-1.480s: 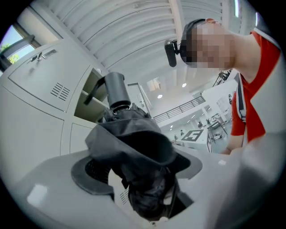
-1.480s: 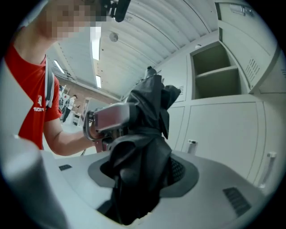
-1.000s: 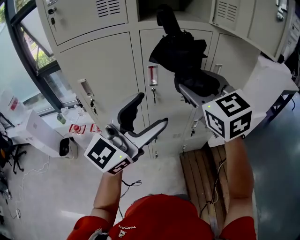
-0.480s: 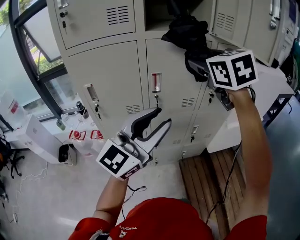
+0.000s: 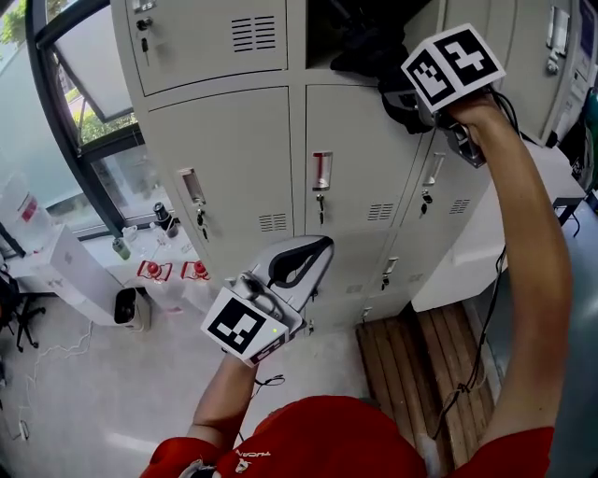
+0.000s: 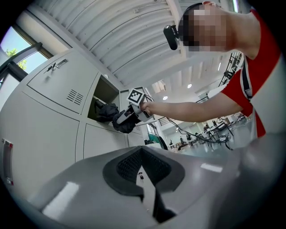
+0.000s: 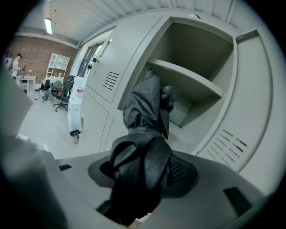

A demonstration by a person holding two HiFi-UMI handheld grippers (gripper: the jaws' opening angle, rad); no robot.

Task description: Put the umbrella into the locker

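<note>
My right gripper [image 5: 404, 96] is raised high and shut on a black folded umbrella [image 5: 366, 49]. The umbrella's far end reaches into the open locker [image 5: 322, 23] at the top of the bank. In the right gripper view the umbrella [image 7: 145, 114] runs from the right gripper [image 7: 142, 176] toward the locker's shelf [image 7: 190, 82]. Low and to the left, my left gripper [image 5: 310, 258] has just been closing and is shut with nothing between its jaws. The left gripper view shows the left gripper [image 6: 142, 156] below the umbrella [image 6: 111, 117] at the locker mouth [image 6: 103, 95].
Closed locker doors [image 5: 224, 159] with keys in their locks surround the open one. A window [image 5: 79, 89] is at the left, with white boxes [image 5: 79, 271] on the floor below it. A wooden pallet [image 5: 420, 359] and a white table [image 5: 467, 257] stand at the right.
My right gripper has risen with the umbrella from in front of the middle lockers up to the open locker. The left gripper's jaws have gone from wide open to shut.
</note>
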